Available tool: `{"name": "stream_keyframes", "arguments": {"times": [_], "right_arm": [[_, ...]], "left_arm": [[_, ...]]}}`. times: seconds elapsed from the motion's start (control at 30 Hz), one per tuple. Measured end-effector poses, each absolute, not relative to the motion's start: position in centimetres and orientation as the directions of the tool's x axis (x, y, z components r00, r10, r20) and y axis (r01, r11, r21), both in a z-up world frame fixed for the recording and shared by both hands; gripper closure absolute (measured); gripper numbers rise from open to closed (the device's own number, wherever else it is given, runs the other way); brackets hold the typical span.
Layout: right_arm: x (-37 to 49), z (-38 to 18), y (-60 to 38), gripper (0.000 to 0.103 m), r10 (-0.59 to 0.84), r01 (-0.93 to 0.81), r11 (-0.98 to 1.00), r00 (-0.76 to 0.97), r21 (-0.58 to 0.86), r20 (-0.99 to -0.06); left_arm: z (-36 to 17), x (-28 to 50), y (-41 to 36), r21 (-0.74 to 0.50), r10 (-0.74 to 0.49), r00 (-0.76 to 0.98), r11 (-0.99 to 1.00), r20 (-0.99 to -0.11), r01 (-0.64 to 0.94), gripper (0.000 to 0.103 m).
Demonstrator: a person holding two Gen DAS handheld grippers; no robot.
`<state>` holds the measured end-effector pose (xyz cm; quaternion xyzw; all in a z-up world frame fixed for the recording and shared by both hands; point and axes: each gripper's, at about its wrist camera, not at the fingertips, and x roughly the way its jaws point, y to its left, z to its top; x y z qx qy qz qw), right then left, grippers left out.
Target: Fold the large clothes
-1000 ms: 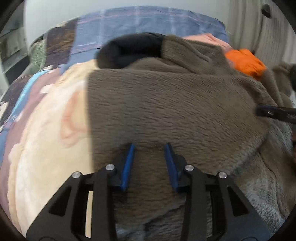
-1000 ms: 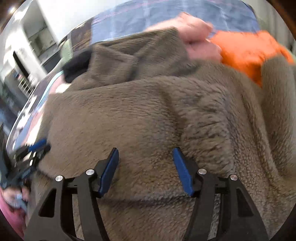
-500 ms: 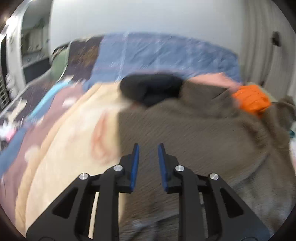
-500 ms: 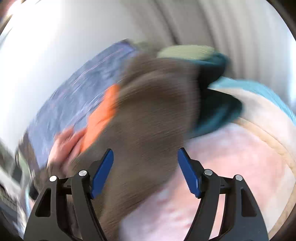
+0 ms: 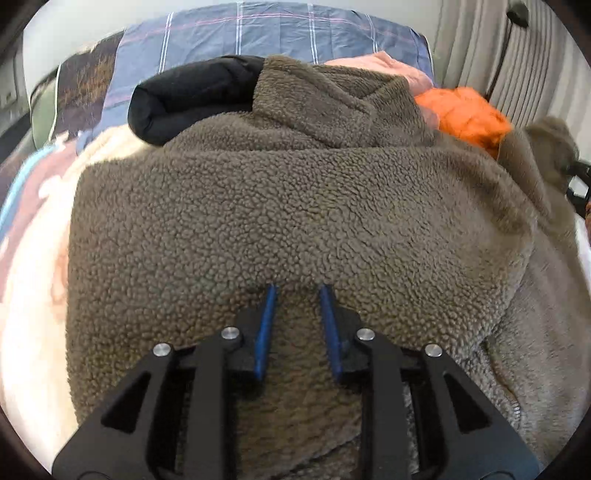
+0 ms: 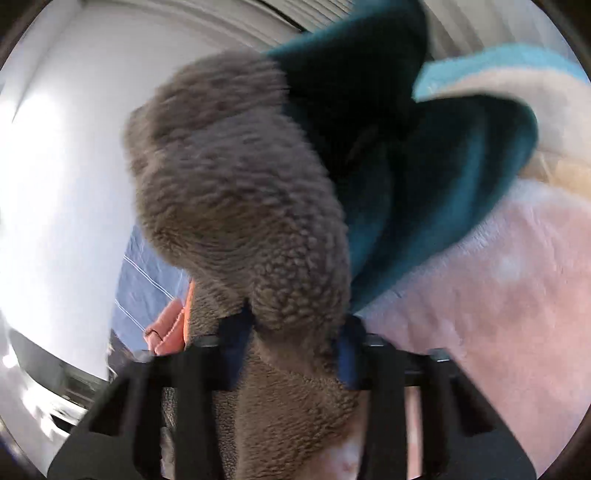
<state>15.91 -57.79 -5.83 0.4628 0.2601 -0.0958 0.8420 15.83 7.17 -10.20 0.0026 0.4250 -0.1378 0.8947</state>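
Left gripper [image 5: 297, 291]: mine, low over the brown fleece, its blue fingers [image 5: 266, 325] set a narrow gap apart; their tips press into the pile, and I cannot tell whether any cloth is pinched between them.
Right gripper [image 6: 295, 325]: mine, fingers clamped on a thick fold of the fleece, which bulges up out of the jaws and fills the middle of the right wrist view.
Brown fleece garment [image 5: 295, 206]: spread across the bed, collar end away from me, its left edge running straight down over the cream blanket [image 5: 33, 302].
Lifted part [image 6: 236, 177]: a sleeve-like lobe of the same fleece, raised against the white wall and blurred.
Black garment [image 5: 192, 96]: rolled, touching the fleece collar on the far left.
Orange garment [image 5: 465, 114]: just beyond the fleece's right shoulder.
Teal cloth [image 6: 424, 177]: right behind the lifted fleece.
Pink blanket [image 6: 498, 295]: below the teal cloth.
Plaid blue sheet [image 5: 277, 33]: at the far end.
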Motion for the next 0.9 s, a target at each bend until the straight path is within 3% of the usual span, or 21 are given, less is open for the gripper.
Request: {"name": "stream_keyframes", "arguments": {"times": [0.1,0.2,0.3,0.4,0.43,0.47,0.5,0.6,0.73,0.8,0.9], "right_arm": [[16.1,-1.5,-53.4,0.087,0.147,0.242,0.64,0.893,0.729,-0.425],[16.4,3.9,-45.5,0.088,0.229,0.057,0.776,0.903,0.628,-0.364],[15.8,6.1,-35.9,0.088,0.402,-0.178,0.825,0.853,0.537,-0.334],[15.8,4.8,-26.5,0.08,0.54,-0.358,0.82,0.742,0.447,-0.397],[15.9,3.2,-23.7,0.069,0.588,-0.403,0.8,0.673,0.445,-0.449],[15.8,1.5,-21.6,0.062,0.617,-0.422,0.785,0.6,0.453,-0.509],[15.6,0.4,-20.6,0.057,0.631,-0.43,0.775,0.546,0.462,-0.551],[12.9,-4.0,-18.4,0.057,0.624,-0.431,0.776,0.412,0.461,-0.664],[12.3,-5.3,-20.7,0.055,0.579,-0.398,0.806,0.379,0.438,-0.722],[12.4,-5.0,-21.3,0.054,0.574,-0.383,0.811,0.383,0.442,-0.723],[11.9,-4.7,-22.4,0.049,0.561,-0.389,0.821,0.404,0.419,-0.723]], "left_arm": [[-10.2,15.9,8.0,-0.176,-0.288,0.597,0.955,-0.749,0.239,0.075],[-10.2,15.6,8.0,-0.183,-0.292,0.598,0.954,-0.746,0.238,0.075],[-10.1,15.3,8.4,-0.188,-0.298,0.6,0.952,-0.743,0.24,0.075],[-9.5,14.3,9.3,-0.249,-0.343,0.599,0.939,-0.724,0.236,0.071],[-9.2,14.2,9.6,-0.282,-0.364,0.6,0.931,-0.713,0.23,0.055],[-8.6,13.8,10.3,-0.325,-0.391,0.608,0.919,-0.691,0.223,0.044],[-8.0,13.4,11.0,-0.343,-0.401,0.626,0.913,-0.668,0.219,0.027],[-5.8,12.0,11.8,-0.346,-0.431,0.669,0.9,-0.606,0.266,0.022],[-4.4,11.6,12.2,-0.406,-0.516,0.649,0.853,-0.56,0.328,0.015],[-4.3,12.4,11.5,-0.401,-0.522,0.635,0.851,-0.569,0.339,0.014],[-5.6,14.7,10.0,-0.335,-0.449,0.611,0.893,-0.651,0.299,0.013]]}}
